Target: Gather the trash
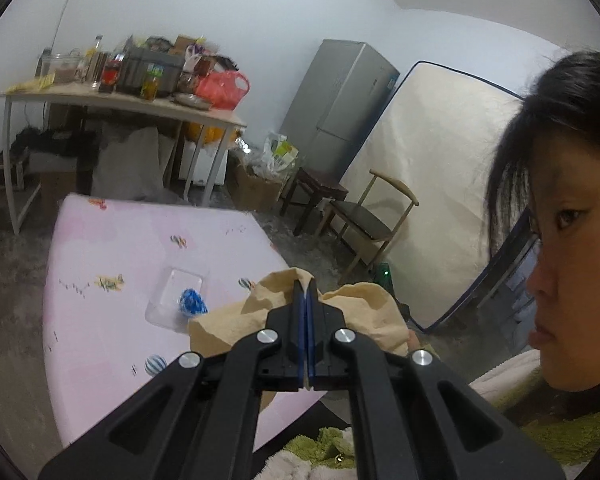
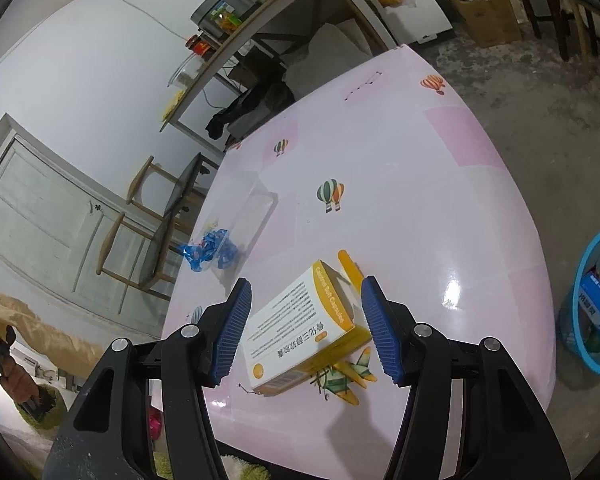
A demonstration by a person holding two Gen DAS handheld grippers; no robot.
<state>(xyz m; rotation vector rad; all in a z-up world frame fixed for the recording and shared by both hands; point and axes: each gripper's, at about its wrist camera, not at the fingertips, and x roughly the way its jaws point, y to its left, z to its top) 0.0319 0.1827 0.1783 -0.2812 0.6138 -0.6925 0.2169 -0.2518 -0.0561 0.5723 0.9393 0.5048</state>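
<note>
My left gripper is shut on a beige cloth and holds it above the near edge of the pink table. My right gripper is open, its blue pads either side of a white and yellow capsule box that lies on the pink table. A clear plastic tray with a crumpled blue wrapper sits on the table; the tray and the wrapper also show in the right wrist view. The cloth hangs at the left there.
A blue waste basket with a box and bottles stands on the floor right of the table. A cluttered desk, a fridge, a leaning mattress, chairs and a cardboard box stand behind. A person's face is close on the right.
</note>
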